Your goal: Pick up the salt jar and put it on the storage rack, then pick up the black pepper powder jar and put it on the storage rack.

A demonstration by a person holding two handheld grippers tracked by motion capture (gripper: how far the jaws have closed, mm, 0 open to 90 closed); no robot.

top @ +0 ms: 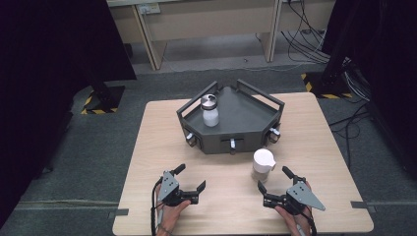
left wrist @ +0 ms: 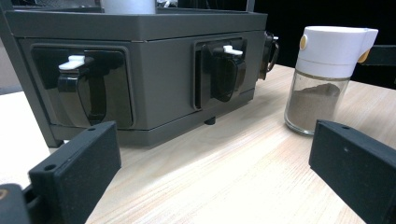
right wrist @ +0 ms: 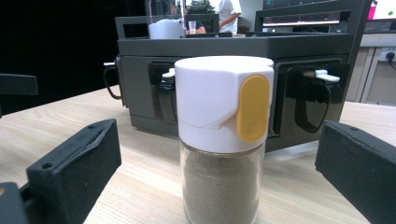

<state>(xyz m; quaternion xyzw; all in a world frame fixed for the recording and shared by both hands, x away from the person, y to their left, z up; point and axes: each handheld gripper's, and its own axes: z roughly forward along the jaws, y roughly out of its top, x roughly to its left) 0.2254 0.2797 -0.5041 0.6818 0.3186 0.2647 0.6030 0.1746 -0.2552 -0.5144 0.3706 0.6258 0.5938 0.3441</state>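
Spice jar (top: pixel 262 165) upright, long axis vertical, right claw (top: pixel 275 179) spread wide — empty

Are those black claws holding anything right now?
No. Both are open and hold nothing. The right hand-held gripper has its jaws spread just short of the spice jar, not touching it; the left hand-held gripper grips nothing.
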